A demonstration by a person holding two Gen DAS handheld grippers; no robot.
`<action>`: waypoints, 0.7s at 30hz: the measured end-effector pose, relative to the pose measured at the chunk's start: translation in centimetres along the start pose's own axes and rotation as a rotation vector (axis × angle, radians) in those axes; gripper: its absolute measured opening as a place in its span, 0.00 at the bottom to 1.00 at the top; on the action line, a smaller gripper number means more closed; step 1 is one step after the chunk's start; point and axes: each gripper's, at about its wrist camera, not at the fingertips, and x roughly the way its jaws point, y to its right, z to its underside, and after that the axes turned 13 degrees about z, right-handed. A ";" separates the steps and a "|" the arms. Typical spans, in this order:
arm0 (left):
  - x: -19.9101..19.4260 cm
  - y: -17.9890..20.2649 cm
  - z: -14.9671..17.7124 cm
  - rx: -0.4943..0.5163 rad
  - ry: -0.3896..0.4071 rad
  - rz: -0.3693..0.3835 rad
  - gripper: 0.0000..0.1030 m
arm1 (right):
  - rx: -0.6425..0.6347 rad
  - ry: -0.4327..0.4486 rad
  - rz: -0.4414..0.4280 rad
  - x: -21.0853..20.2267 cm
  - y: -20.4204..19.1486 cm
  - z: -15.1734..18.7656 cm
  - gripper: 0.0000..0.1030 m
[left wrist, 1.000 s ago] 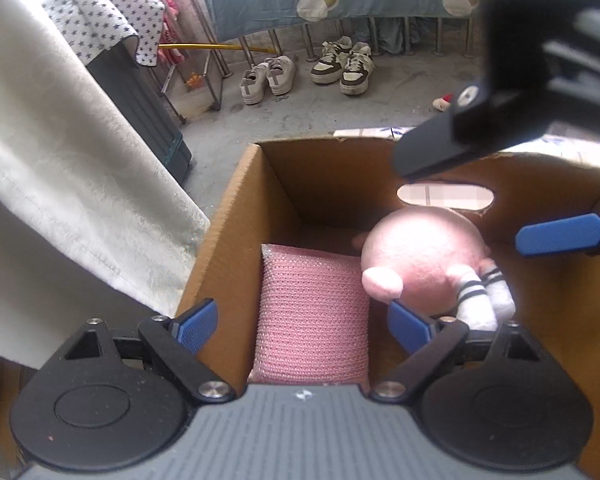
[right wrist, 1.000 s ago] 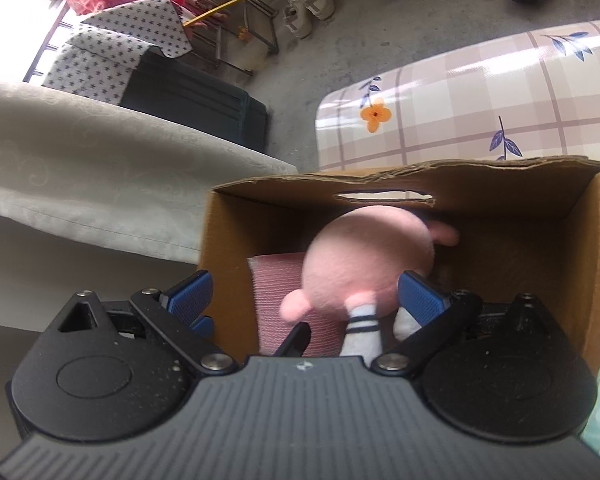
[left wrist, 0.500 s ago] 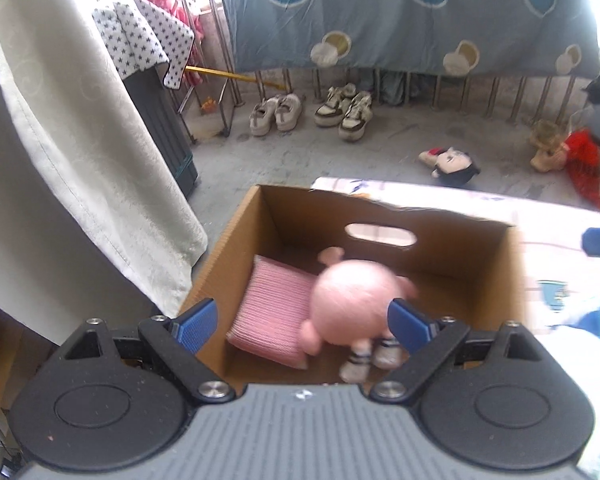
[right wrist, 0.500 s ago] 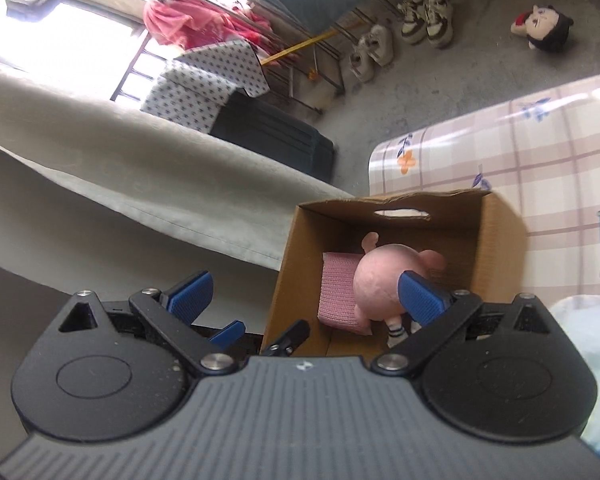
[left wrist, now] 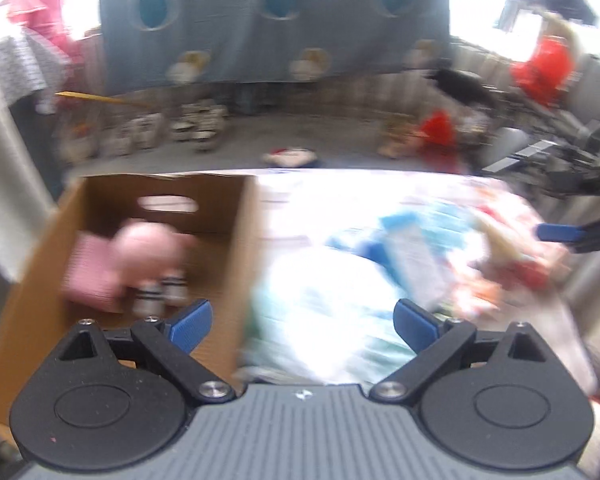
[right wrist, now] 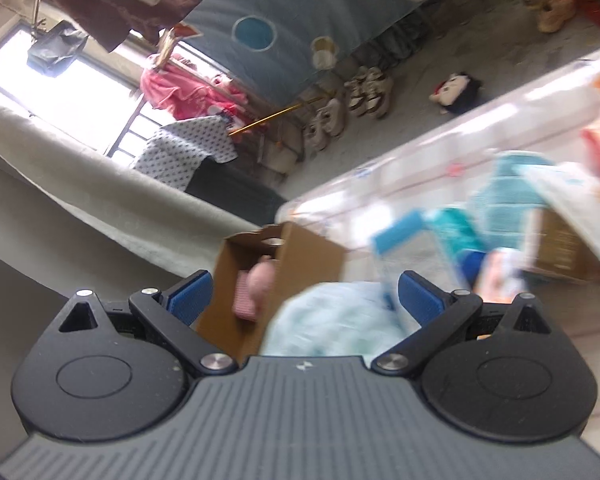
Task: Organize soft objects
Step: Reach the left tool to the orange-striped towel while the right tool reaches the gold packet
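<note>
Beside the cardboard box [left wrist: 236, 248], a pale blue bundle [left wrist: 324, 312] fronts both wide-open, empty hand-held grippers.

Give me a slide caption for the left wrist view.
Open left gripper above blurred table clutter, cardboard box holding pink plush and pink cushion.

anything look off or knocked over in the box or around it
Nothing is clearly wrong in the cardboard box: the pink plush leans against the pink cushion. One plush toy lies on the floor, away from the table. Blur hides the table's pile.
</note>
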 end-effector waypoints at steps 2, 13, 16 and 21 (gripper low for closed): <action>0.5 2.2 1.5 0.024 0.024 0.063 0.95 | 0.011 0.007 0.024 -1.6 3.4 1.2 0.97; 8.2 12.4 1.1 0.162 -0.085 0.175 0.95 | 0.206 0.014 -0.004 0.2 14.0 7.2 0.97; 11.5 13.6 -0.6 0.154 -0.133 0.178 0.95 | 0.229 0.025 0.002 1.4 14.7 6.3 0.97; 18.1 14.9 -2.5 0.187 -0.240 0.099 0.88 | 0.259 0.042 -0.037 2.6 15.9 5.1 0.97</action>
